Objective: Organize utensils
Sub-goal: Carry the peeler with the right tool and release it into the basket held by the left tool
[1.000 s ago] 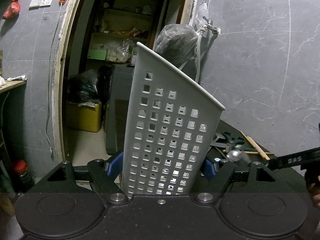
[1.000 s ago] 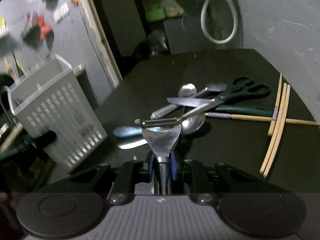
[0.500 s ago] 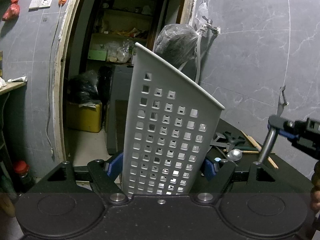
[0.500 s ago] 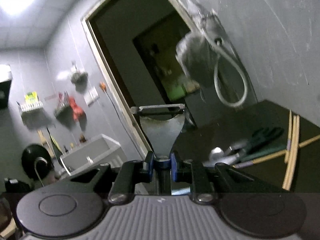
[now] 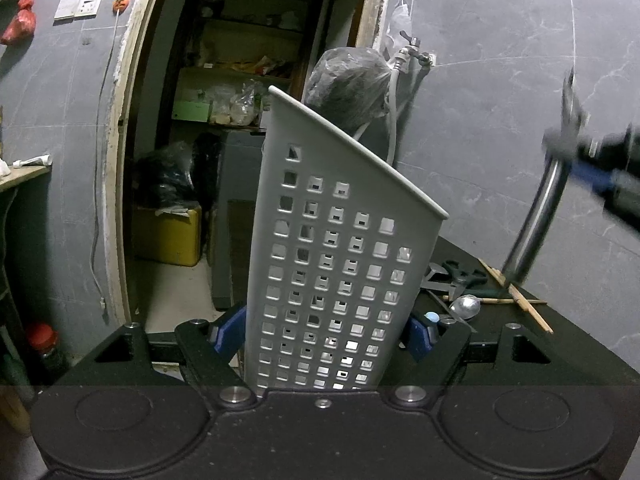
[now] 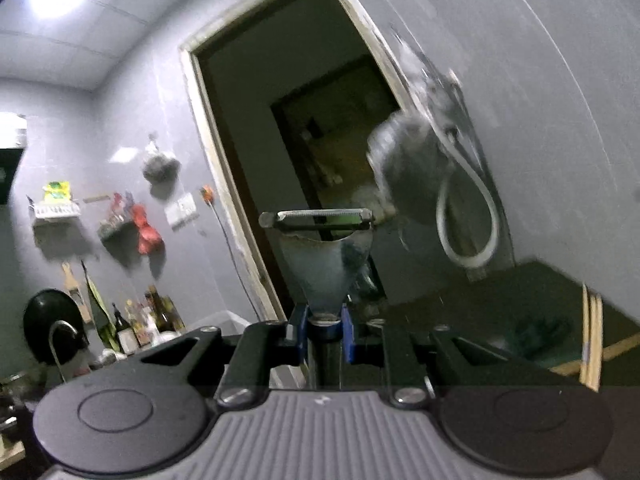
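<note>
Left wrist view. Left gripper (image 5: 326,330): 2 blue-padded fingers (image 5: 230,330) pressed against opposite sides of a white perforated utensil basket (image 5: 332,264), which stands tilted between them, rim sloping down to the right. Behind it: dark table (image 5: 568,344) bearing scissors (image 5: 460,276), a spoon (image 5: 466,306), a pale blue handle end (image 5: 432,317) and wooden chopsticks (image 5: 520,300), lying loose and partly crossed. Upper right: right gripper (image 5: 600,164), blurred, high above the table, carrying a metal peeler (image 5: 540,204) whose handle hangs down and to the left; well apart from the basket rim. Background: open doorway to a storeroom, a dark bag hung at a wall tap (image 5: 416,50) with a white hose.

Right wrist view. Right gripper (image 6: 324,330): blue pads clamped on the neck of the peeler (image 6: 324,256), its Y-shaped head and blade upright, in line with the doorway. Frame blurred. Shown only here: ceiling light, wall shelves, bottles, a dark pan at far left. The basket cannot be made out in this view. Table corner at lower right, with chopsticks (image 6: 592,344) and the scissors as a dark smear.
</note>
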Available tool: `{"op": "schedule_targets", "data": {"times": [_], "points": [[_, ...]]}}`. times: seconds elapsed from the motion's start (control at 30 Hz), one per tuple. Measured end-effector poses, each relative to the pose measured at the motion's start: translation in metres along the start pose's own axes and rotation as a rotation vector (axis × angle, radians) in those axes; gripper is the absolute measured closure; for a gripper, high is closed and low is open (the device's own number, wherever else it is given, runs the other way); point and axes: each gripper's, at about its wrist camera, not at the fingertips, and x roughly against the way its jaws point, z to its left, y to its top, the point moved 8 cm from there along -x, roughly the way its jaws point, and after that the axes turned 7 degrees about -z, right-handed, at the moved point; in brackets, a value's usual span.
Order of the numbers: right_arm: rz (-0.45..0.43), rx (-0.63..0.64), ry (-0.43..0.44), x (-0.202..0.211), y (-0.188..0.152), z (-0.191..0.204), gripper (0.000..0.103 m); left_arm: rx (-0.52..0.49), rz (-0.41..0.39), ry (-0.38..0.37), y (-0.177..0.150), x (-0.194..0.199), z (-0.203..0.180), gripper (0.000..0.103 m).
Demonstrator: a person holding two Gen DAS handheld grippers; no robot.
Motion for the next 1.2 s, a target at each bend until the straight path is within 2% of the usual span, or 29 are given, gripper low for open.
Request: {"op": "schedule_targets", "data": {"times": [0.13, 0.33, 0.53, 0.67, 1.2], "points": [[-0.109, 0.031, 0.066, 0.002, 0.028, 0.03, 0.083, -0.003, 0.002, -0.004, 0.0, 0.001, -0.001, 0.024], [-0.121, 0.066, 0.157, -0.021, 0.04, 0.069, 0.083, -0.005, 0.005, -0.02, -0.001, 0.001, -0.001, 0.024], [-0.083, 0.091, 0.184, -0.05, 0.02, 0.094, 0.083, -0.012, 0.007, -0.034, 0.0, 0.001, -0.001, 0.024], [-0.053, 0.143, 0.168, -0.057, 0.001, 0.102, 0.083, -0.013, 0.009, -0.045, 0.0, -0.001, 0.0, 0.024], [0.141, 0.245, 0.089, -0.05, -0.063, 0.107, 0.083, -0.008, 0.005, -0.053, -0.001, -0.003, 0.006, 0.024]]}}
